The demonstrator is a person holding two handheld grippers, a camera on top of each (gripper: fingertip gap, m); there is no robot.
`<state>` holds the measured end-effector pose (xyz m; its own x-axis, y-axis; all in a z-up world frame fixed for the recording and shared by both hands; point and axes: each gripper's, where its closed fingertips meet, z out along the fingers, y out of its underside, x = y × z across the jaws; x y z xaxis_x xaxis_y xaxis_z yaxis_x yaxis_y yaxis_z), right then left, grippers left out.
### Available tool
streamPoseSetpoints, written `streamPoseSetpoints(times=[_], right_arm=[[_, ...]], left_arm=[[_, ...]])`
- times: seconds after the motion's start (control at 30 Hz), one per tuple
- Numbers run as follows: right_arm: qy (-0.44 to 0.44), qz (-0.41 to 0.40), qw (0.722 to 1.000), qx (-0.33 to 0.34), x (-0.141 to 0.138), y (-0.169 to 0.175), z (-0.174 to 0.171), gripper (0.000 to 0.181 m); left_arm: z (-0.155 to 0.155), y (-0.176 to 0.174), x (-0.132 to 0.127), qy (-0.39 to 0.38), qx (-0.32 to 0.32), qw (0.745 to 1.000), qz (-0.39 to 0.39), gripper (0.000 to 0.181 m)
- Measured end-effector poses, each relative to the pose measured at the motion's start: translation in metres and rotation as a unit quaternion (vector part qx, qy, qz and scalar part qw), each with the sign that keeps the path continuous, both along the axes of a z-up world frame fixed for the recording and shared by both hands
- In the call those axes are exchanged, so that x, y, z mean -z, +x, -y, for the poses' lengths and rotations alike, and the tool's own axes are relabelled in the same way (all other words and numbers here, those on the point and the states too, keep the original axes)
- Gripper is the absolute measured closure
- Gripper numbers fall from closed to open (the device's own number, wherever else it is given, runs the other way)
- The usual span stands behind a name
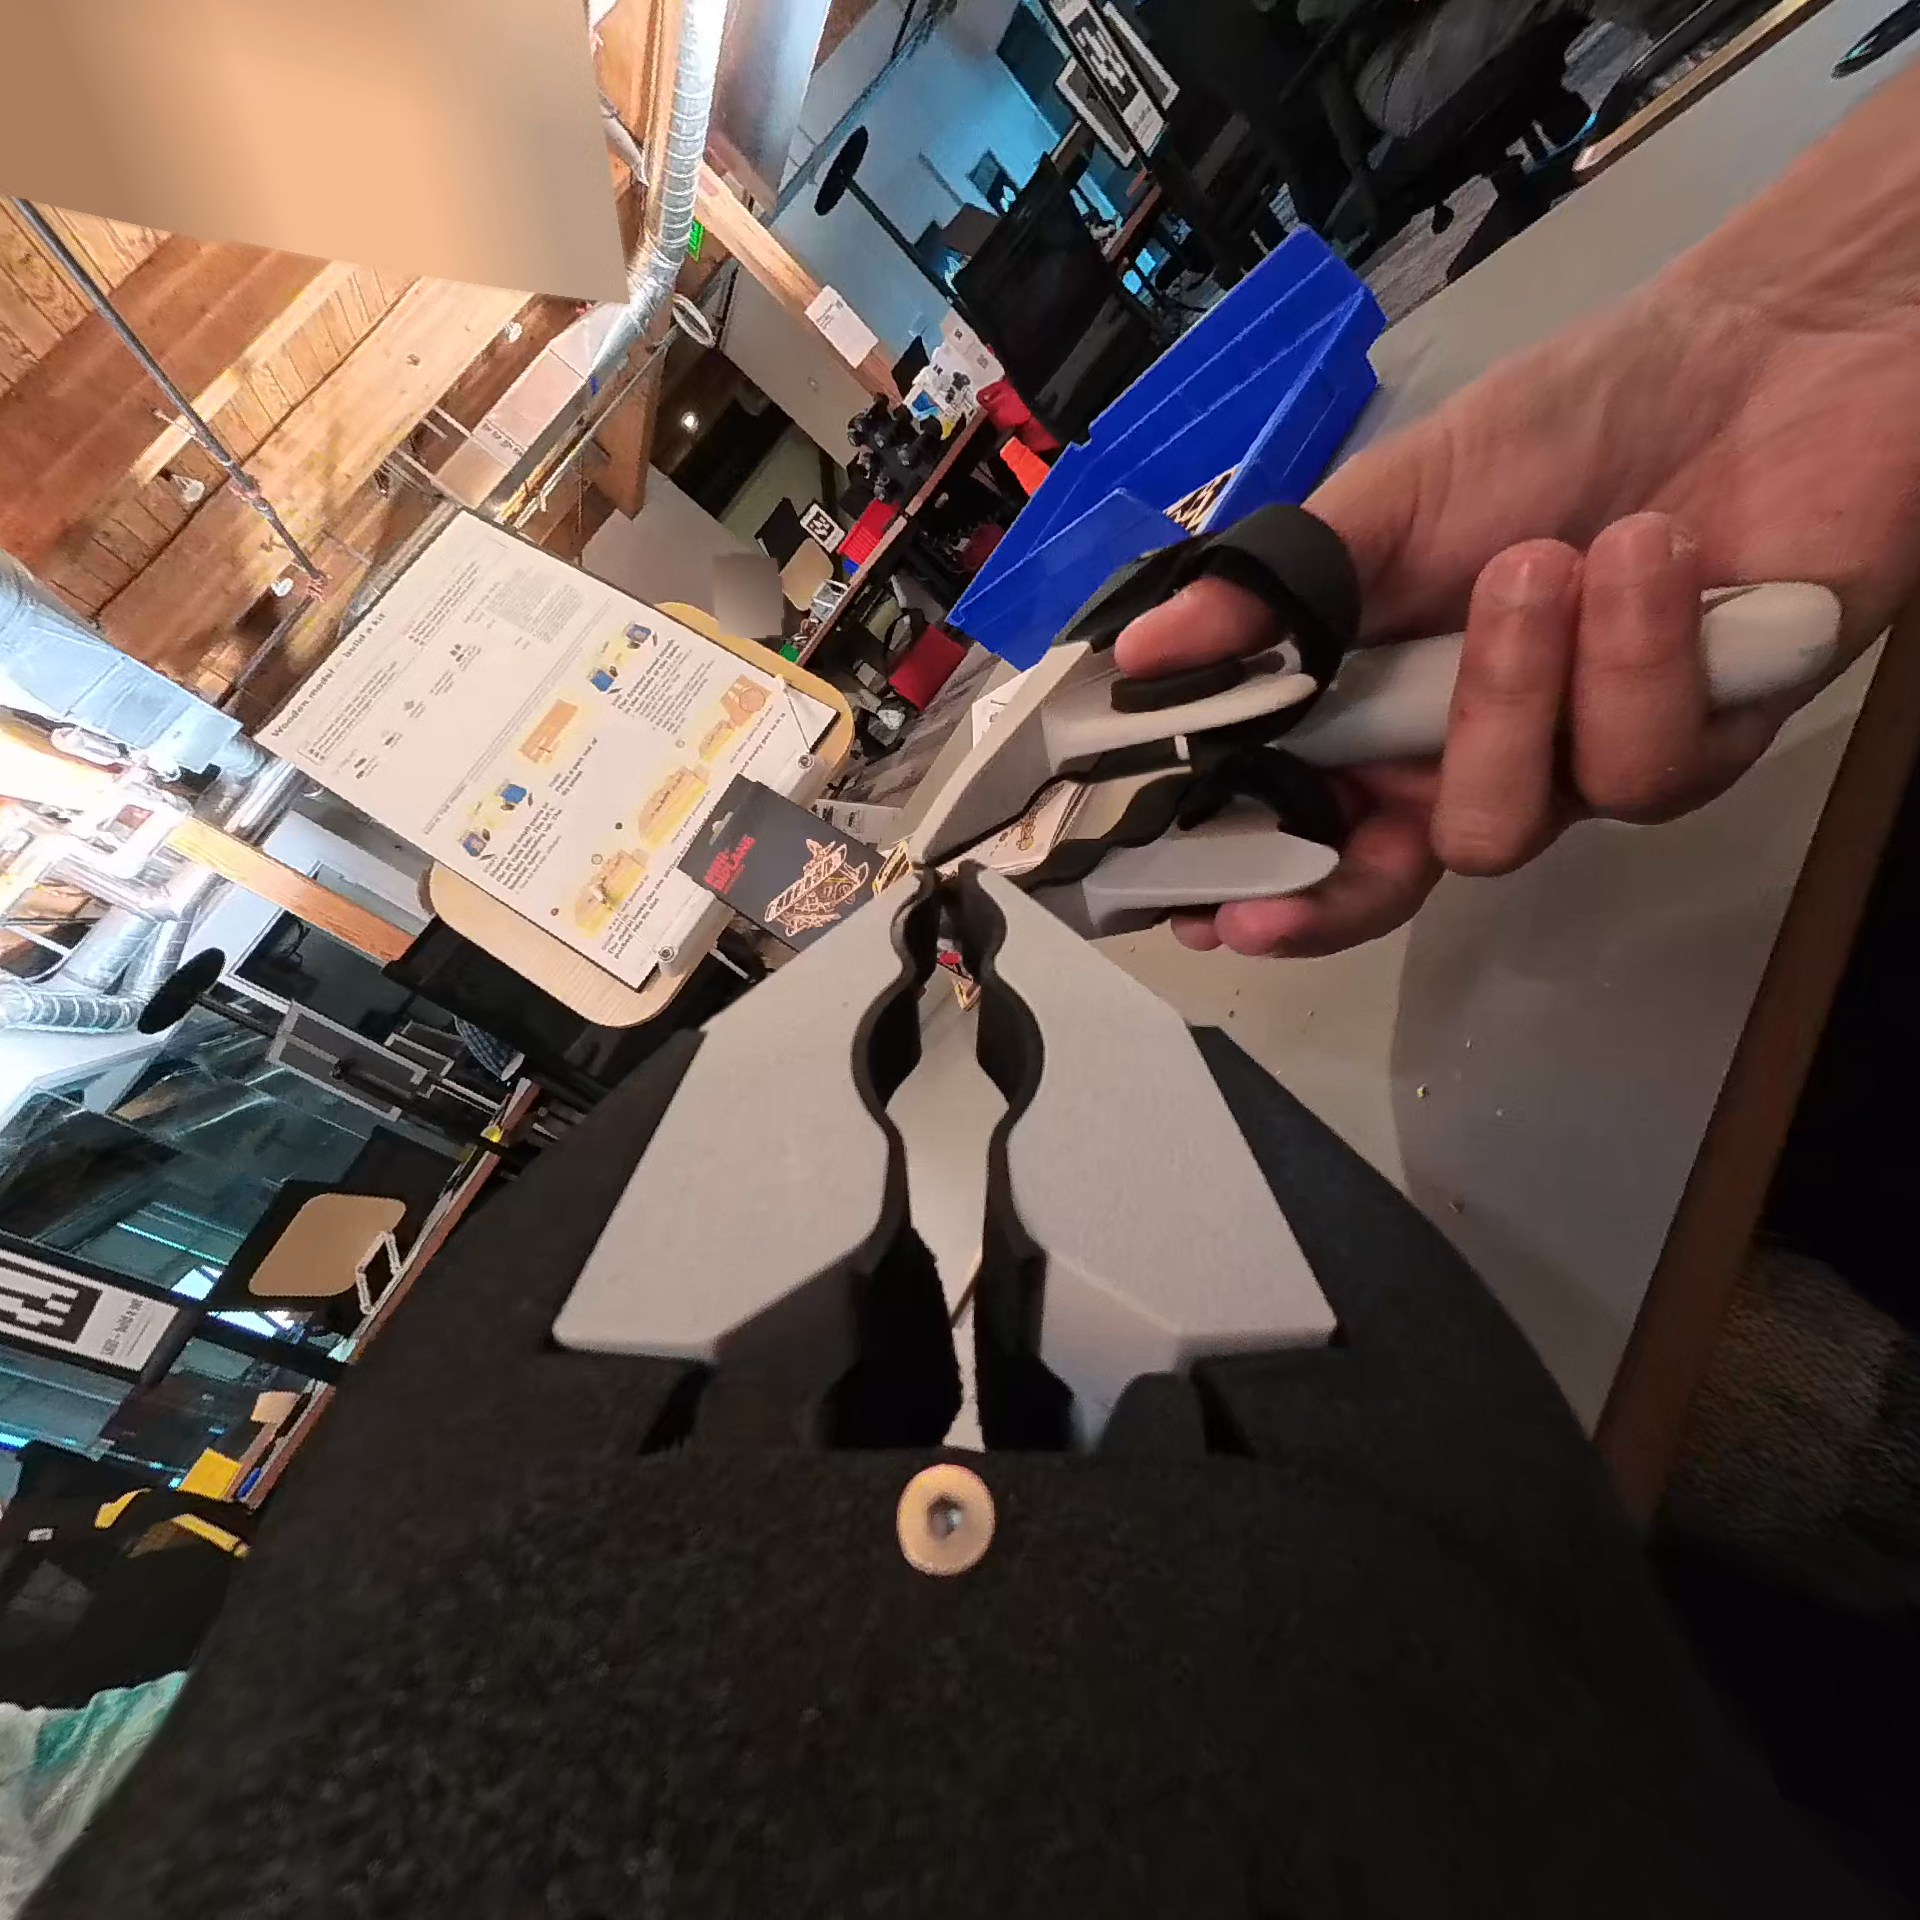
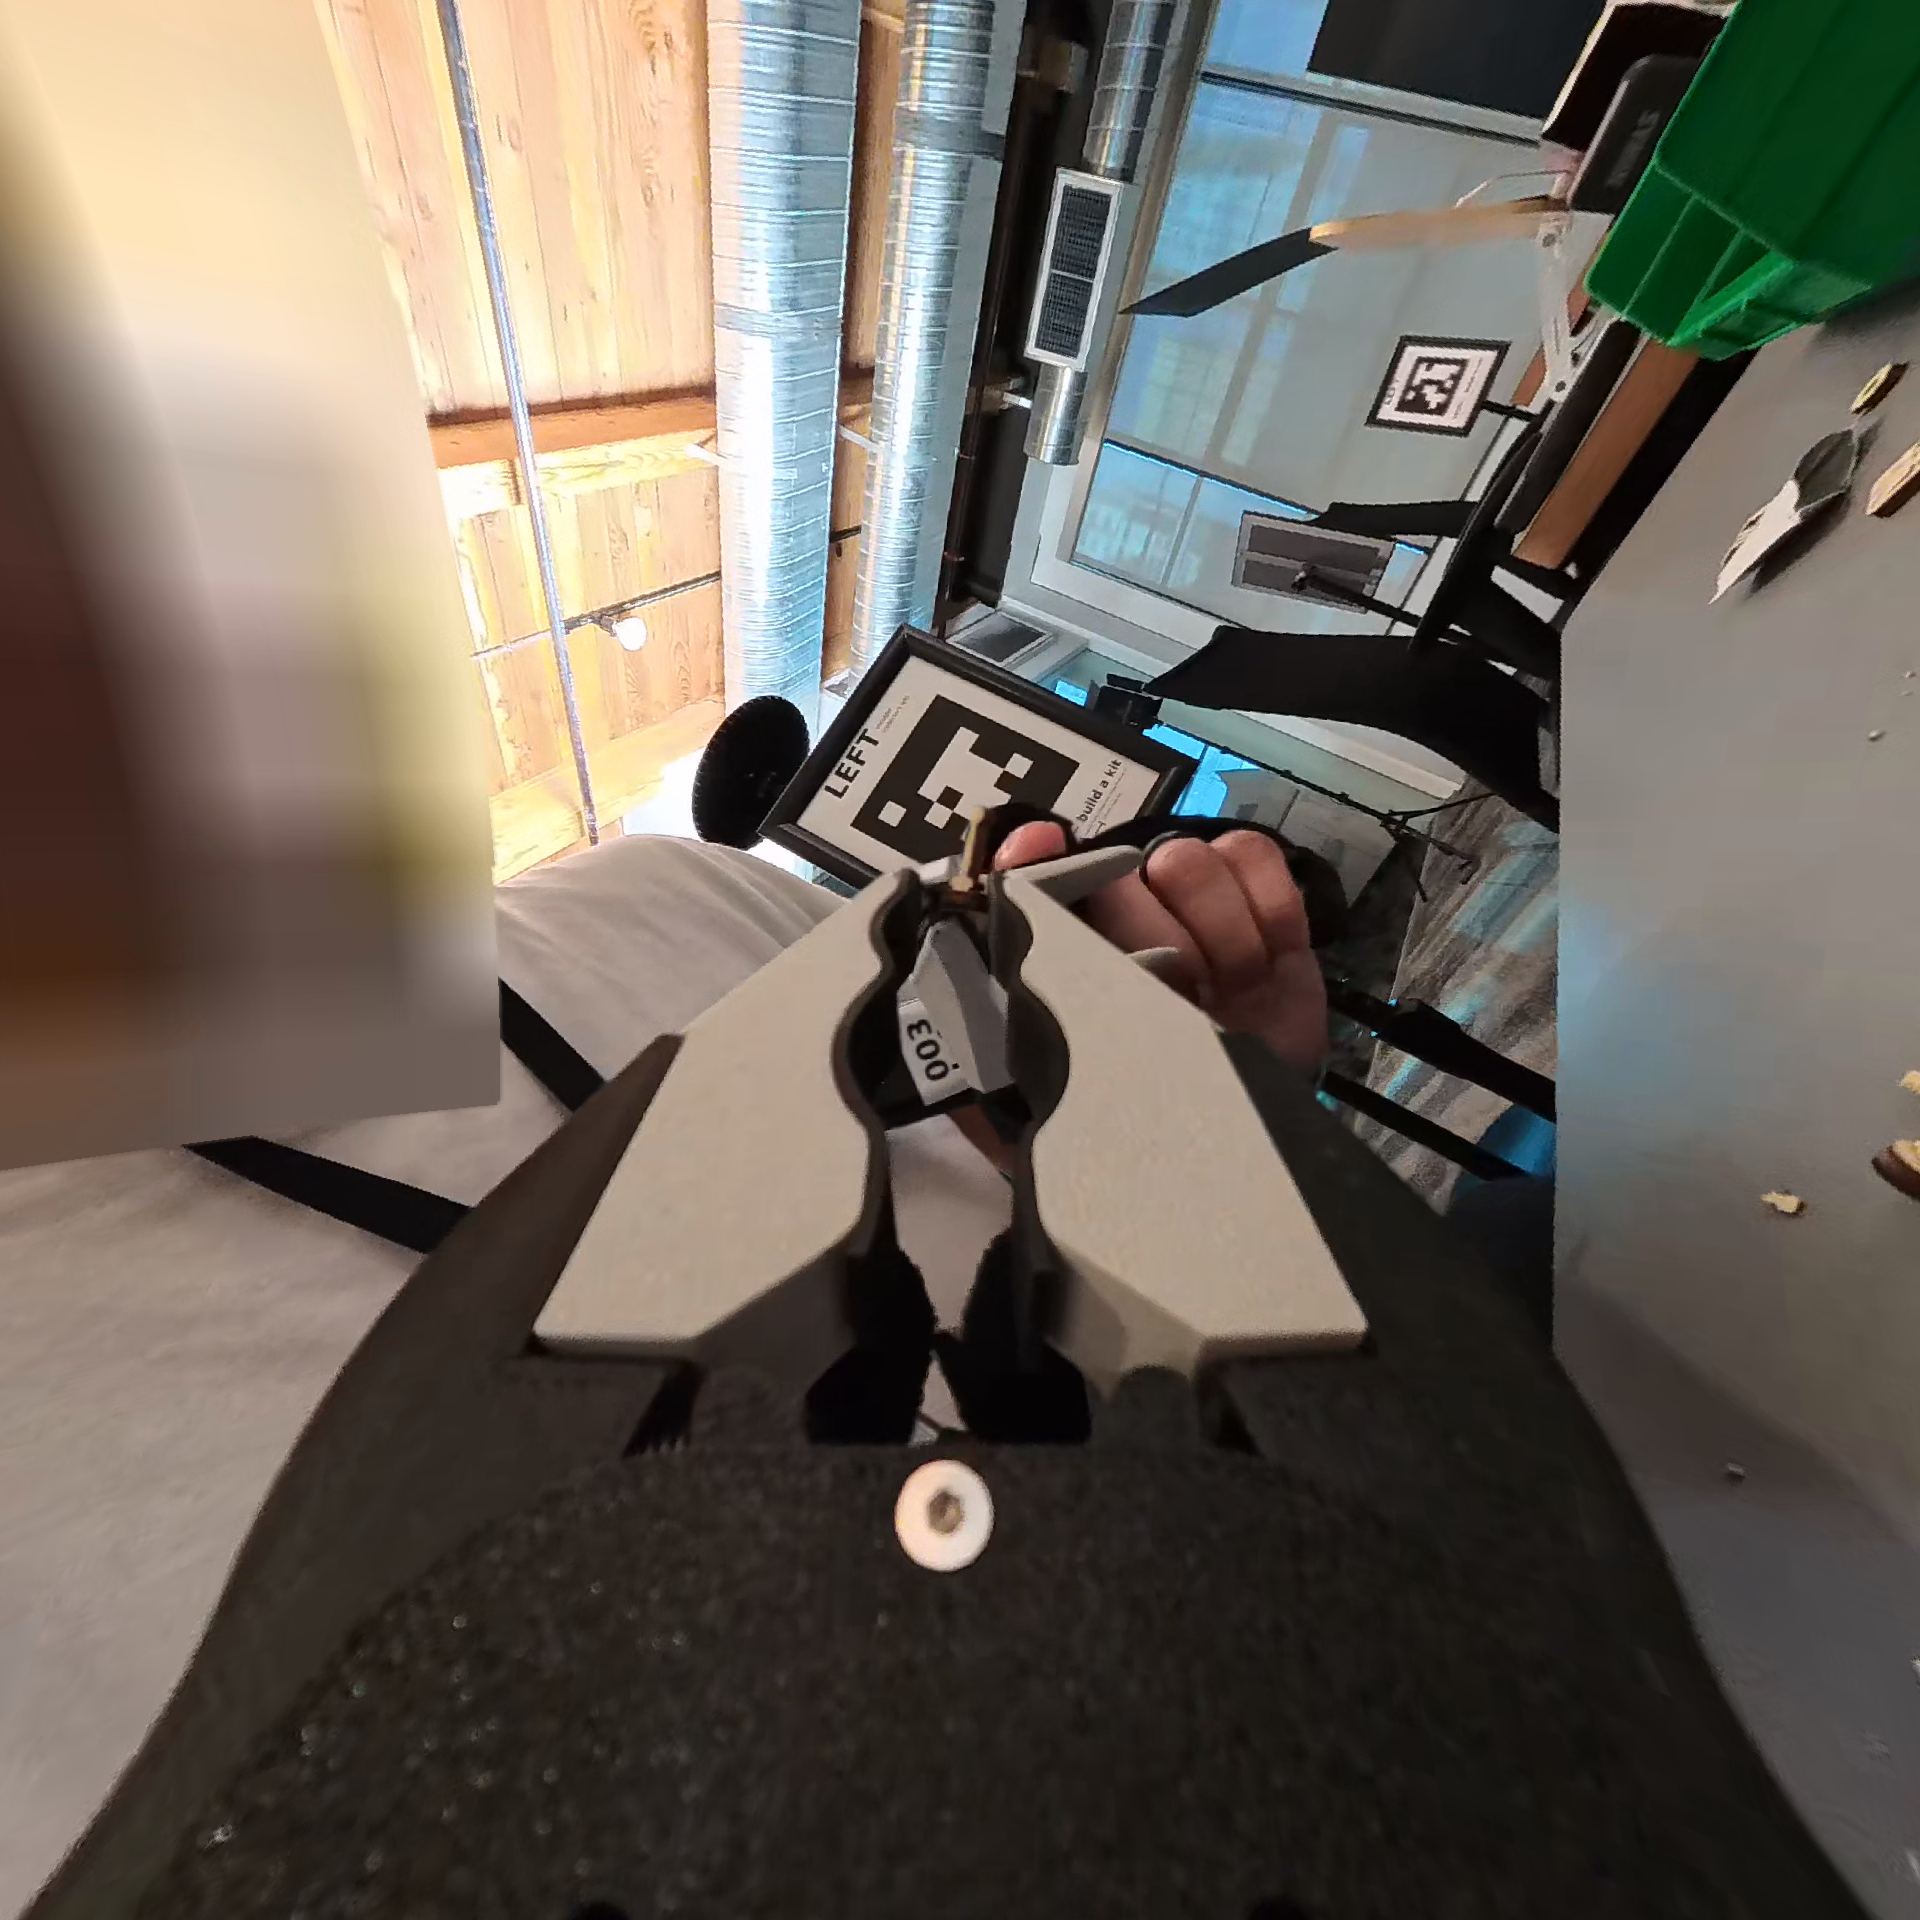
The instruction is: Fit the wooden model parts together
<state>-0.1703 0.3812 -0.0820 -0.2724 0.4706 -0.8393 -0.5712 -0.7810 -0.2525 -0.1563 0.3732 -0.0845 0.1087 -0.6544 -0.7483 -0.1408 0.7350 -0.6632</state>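
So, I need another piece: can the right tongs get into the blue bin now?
Probably not yet: the right tongs look shut on a small wooden part. The blue bin sits behind them, with nothing visibly between.

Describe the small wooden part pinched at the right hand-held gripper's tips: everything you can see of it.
The wooden part is a tiny, pale tan piece, wood by its look, nipped at the very tips of the right hand-held gripper, whose jaws are nearly shut on it. A short stub sticks up past the tips. The left hand-held gripper's tips meet it from the far side. Its full shape is hidden and too small to make out. It is held in the air, off the table.
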Motion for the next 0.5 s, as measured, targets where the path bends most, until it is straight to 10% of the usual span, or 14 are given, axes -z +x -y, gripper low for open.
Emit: streamPoseSetpoints(times=[0.17,0.3,0.5], right_arm=[[-0.022,0.033,0.999,0.014,0.012,0.006,-0.005,0.174],[-0.024,0.242,0.97,0.023,0.051,0.018,-0.01,0.174],[0.099,0.588,0.788,-0.152,0.108,0.043,-0.014,0.174]], left_arm=[[-0.002,-0.001,0.006,-0.019,-0.007,1.0,-0.012,0.178],[-0.01,-0.004,0.023,-0.058,-0.009,0.997,-0.044,0.17],[-0.042,-0.01,0.093,-0.195,-0.03,0.961,-0.195,0.174]])
